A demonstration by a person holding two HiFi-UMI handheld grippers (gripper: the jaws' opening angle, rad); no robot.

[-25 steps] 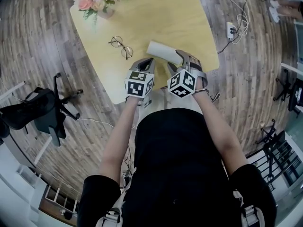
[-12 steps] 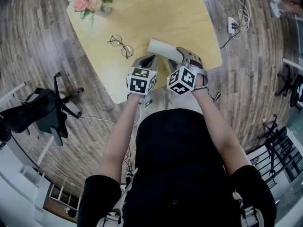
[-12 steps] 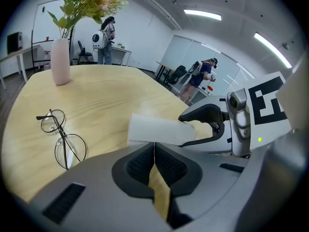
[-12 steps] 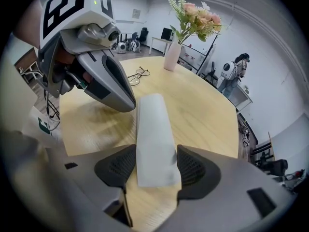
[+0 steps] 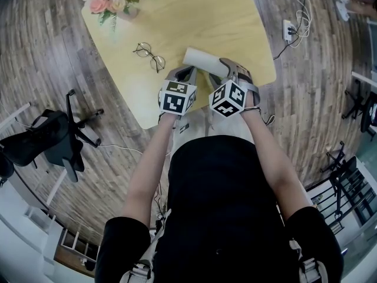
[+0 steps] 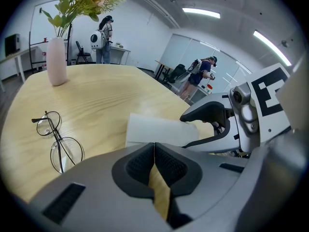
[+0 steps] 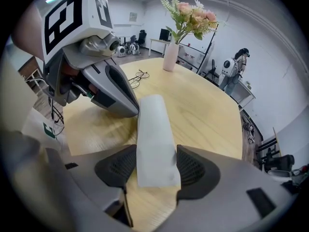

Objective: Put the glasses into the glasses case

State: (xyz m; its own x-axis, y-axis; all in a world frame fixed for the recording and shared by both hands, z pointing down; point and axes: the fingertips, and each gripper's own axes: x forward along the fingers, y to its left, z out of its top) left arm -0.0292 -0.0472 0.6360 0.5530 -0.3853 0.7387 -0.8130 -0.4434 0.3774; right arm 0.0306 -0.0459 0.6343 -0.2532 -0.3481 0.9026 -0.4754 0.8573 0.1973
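Step in hand: getting ready; the case is being secured and the glasses have not been picked up yet.
Right gripper [image 7: 155, 167]: clamped on the near end of the white glasses case [image 7: 152, 124], one pad on each long side.
Left gripper [image 6: 154, 149]: clenched with pad against pad and nothing between them, hovering just left of the case.
Glasses [image 5: 149, 58]: wire-rimmed, lying on the wooden table [image 5: 194, 10], left of the case and apart from it, with the temples unfolded.
Case lid: it looks closed, but I cannot tell for sure.
Far left: pink vase of flowers [image 6: 56, 61], well clear of the work.
Next move, as I judge it: the left jaws must part, travel left and farther out to the glasses, and pinch the thin frame gently. The case probably needs opening first.
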